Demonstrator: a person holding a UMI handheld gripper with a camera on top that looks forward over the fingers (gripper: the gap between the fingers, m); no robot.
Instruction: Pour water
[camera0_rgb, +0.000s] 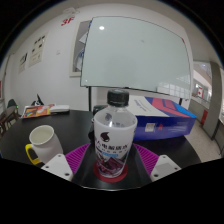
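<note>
A clear water bottle (115, 135) with a black cap and a white label stands upright between my fingers, its base on a red round coaster (112, 180) on the dark table (70, 128). My gripper (113, 162) is shut on the bottle, and the pink pads (76, 158) meet its sides low on the label. A white mug (42, 143) with a yellow handle stands on the table to the left, just beyond the left finger. The mug's inside is hidden.
A blue and white box (165, 114) lies on the table behind the bottle to the right. Books (45, 110) lie at the far left. A large whiteboard (135, 55) covers the wall behind.
</note>
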